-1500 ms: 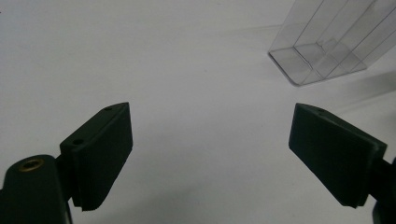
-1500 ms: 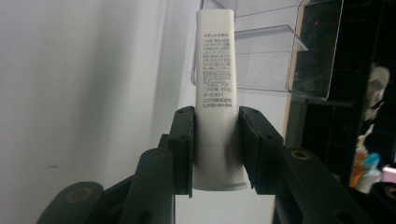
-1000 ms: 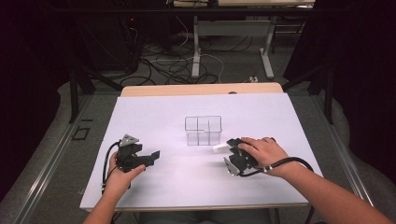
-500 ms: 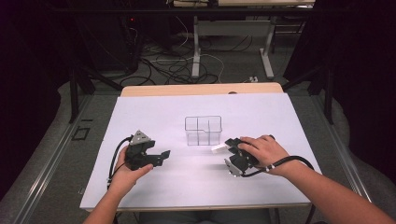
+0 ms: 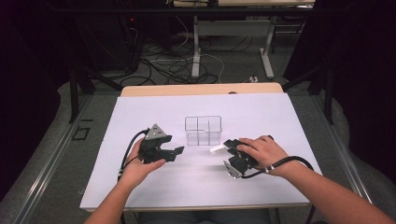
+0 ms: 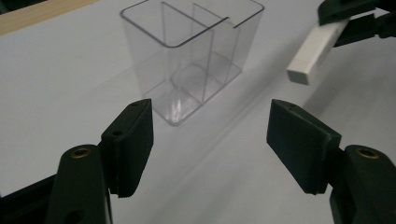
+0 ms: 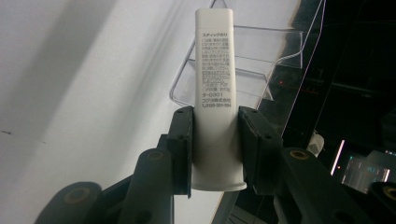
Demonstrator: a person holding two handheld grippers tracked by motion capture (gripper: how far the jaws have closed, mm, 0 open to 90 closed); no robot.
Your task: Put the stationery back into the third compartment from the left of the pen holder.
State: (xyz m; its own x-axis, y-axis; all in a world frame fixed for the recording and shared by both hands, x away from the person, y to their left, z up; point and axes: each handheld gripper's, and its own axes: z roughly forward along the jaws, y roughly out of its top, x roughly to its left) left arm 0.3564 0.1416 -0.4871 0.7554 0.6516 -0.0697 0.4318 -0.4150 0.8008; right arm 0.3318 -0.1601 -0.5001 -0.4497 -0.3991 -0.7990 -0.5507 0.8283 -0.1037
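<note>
A clear plastic box (image 5: 203, 130) with inner dividers stands upright mid-table. My left gripper (image 5: 177, 151) hovers to its left, pointing toward it. In the left gripper view the box (image 6: 187, 60) lies ahead of my left gripper (image 6: 210, 140), whose jaws have just been closing with nothing between them. My right gripper (image 5: 229, 147), just right of the box, is shut on a white glue stick (image 5: 217, 149). The stick (image 7: 214, 70) juts out from my right gripper (image 7: 215, 135) toward the box (image 7: 261, 60). The stick's end (image 6: 313, 53) is also seen from the left gripper.
The white tabletop (image 5: 261, 112) ends in a wooden strip (image 5: 201, 88) at the far edge. Cables and desk legs (image 5: 196, 51) lie on the floor beyond. A cable (image 5: 289, 163) trails from the right gripper across the table.
My left gripper has moved right and lifted a little, closer to the box, and its jaws stand narrower. The right hand and its stick have kept still.
</note>
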